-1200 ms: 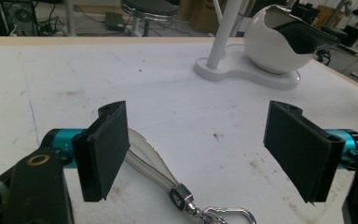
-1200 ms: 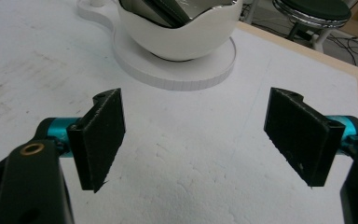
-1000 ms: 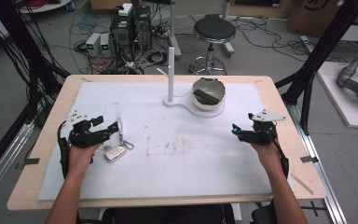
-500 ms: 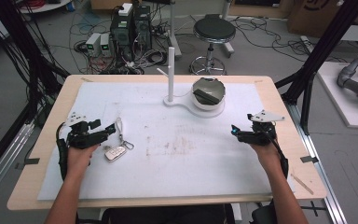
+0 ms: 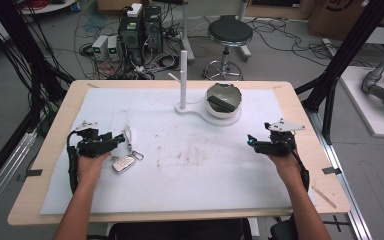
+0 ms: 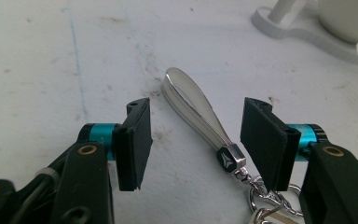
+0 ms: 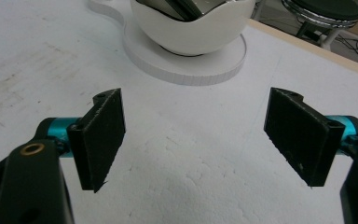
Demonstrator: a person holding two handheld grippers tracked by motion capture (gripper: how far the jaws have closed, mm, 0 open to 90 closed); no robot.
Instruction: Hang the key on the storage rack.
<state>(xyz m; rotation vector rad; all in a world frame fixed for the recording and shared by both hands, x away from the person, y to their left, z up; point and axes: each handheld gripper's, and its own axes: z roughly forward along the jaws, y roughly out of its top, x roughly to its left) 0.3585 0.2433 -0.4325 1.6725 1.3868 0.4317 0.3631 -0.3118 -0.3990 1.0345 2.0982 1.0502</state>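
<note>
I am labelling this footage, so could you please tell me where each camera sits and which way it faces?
High view: above the person's side, facing forward and down on the table; both forearms and each hand-held gripper show.
Left gripper view: rides the left hand-held gripper, looking along its jaws at the metal keychain fob.
Right gripper view: rides the right hand-held gripper, facing the white bowl.
All three show the white stand base.

Lab: computers, tangled floor cables

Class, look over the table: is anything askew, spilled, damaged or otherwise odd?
Nothing is spilled or broken. The white table cover has brownish smudges near its middle. The key ring lies flat between the left gripper pads, untouched; its jaws have just been closing. The bowl sits upright on its stand.
</note>
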